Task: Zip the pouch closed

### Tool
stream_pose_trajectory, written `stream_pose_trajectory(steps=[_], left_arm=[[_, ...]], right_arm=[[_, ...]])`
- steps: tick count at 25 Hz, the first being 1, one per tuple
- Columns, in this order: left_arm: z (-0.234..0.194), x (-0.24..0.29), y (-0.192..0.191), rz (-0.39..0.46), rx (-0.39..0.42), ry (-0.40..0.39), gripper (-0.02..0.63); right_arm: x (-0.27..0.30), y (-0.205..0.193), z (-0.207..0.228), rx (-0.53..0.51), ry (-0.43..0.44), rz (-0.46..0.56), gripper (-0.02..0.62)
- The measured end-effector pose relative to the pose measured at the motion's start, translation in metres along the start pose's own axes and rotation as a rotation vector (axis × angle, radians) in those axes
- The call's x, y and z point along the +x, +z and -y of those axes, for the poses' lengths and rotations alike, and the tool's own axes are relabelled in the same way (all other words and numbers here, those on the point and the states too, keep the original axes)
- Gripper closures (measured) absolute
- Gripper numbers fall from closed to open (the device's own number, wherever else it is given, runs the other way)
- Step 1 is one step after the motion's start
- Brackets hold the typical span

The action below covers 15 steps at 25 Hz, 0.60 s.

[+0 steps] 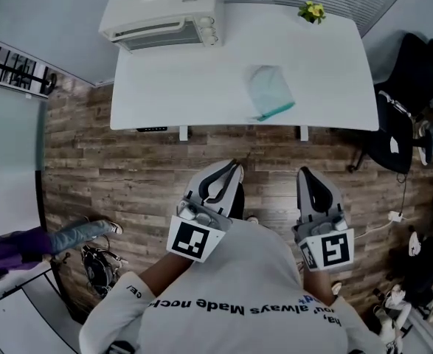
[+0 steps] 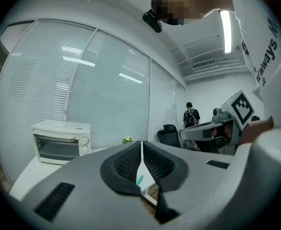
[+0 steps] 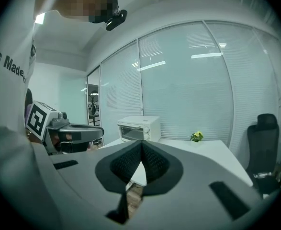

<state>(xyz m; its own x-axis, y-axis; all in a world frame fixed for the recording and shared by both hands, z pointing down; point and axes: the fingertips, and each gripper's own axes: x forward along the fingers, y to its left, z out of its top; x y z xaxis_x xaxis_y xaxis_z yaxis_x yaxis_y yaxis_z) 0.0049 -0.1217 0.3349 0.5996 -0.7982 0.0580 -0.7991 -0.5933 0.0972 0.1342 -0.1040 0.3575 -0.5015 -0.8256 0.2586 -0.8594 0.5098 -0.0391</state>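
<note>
Both left gripper (image 1: 235, 167) and right gripper (image 1: 303, 172) are holding fingers together, empty; arriving shut could shove the pouch (image 1: 270, 91) askew.

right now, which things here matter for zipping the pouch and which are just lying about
For the job: pouch on the white table; left gripper and right gripper, both shut and empty.
Lying about: toaster oven, small plant, black chair.
</note>
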Motion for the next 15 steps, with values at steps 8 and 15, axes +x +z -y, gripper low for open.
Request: stream_pose_trajectory(steps=[8,15], left_arm=[[-0.062,0.054,0.007,-0.001,-0.002,-0.03,0.578],[-0.091,0.078,0.009,0.006,0.001,-0.066,0.578]], right_arm=[[0.077,0.023,0.023,-0.016,-0.013,-0.006,0.591],[0.113,0.035,0.032,-0.032,-0.038,0.001,0.591]])
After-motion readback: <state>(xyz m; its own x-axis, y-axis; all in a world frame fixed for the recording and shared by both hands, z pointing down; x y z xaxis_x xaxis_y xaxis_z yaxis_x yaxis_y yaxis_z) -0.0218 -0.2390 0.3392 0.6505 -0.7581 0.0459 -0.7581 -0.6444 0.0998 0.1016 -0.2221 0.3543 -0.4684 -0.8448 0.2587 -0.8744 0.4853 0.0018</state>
